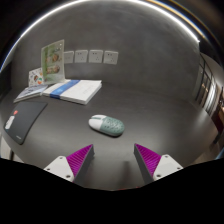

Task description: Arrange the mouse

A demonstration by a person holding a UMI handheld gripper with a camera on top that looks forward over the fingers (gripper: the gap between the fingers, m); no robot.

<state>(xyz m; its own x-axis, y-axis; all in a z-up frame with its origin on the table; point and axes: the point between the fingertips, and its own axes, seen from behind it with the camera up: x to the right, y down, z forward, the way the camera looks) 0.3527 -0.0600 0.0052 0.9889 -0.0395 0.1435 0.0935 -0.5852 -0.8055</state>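
A pale grey-green computer mouse [107,125] lies on the grey table [150,95], just ahead of my fingers and a little left of the gap's middle. My gripper [113,160] is open and empty, with its magenta pads [79,158] apart and nothing between them. The mouse lies clear of both fingertips.
A dark mouse mat [26,121] with a small white and red object [11,121] on it lies to the left. An open book [74,90] and an upright picture book [52,60] lie beyond it. White sockets [90,57] line the far wall.
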